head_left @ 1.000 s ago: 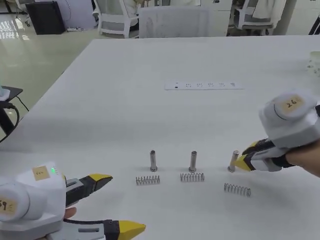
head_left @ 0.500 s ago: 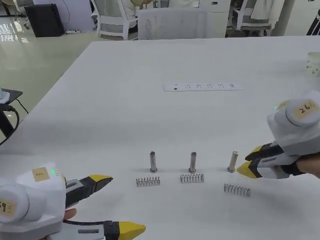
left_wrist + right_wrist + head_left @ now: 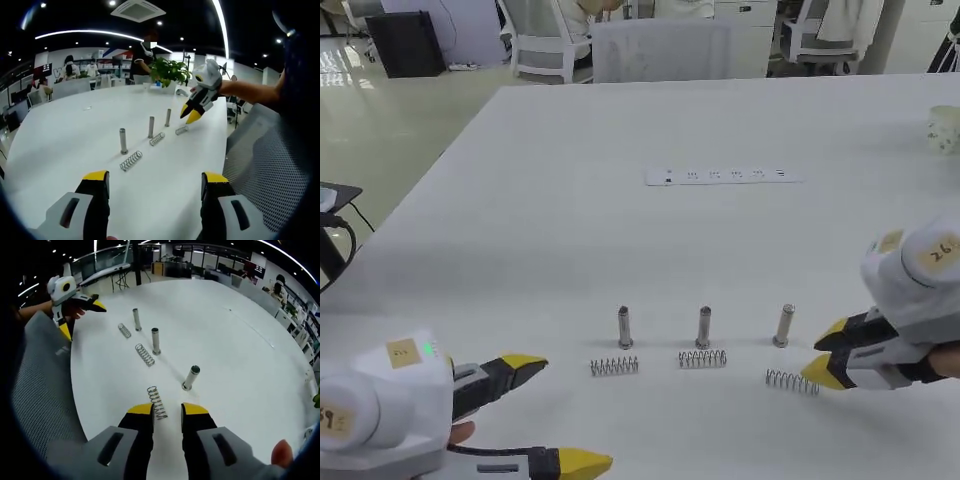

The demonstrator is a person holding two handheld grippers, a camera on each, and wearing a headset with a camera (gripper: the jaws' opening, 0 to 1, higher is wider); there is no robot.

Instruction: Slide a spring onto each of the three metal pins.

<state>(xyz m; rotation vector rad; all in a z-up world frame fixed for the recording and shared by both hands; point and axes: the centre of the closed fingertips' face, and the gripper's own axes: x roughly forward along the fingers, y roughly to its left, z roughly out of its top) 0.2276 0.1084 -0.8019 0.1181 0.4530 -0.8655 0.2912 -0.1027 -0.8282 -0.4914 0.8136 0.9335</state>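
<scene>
Power strip [image 3: 723, 176] beyond pins [image 3: 703, 327], chairs [image 3: 660, 48] behind table [image 3: 570, 230]

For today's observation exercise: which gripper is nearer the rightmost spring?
Right. The right gripper sits at the end of that spring; the left gripper is far off to its left.

Head view above; gripper views low, opposed, sharing pins [image 3: 703, 327].

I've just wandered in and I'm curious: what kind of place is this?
Most likely an open-plan office or lab: a long white table with a power strip, office chairs beyond it, and a potted plant nearby.
</scene>
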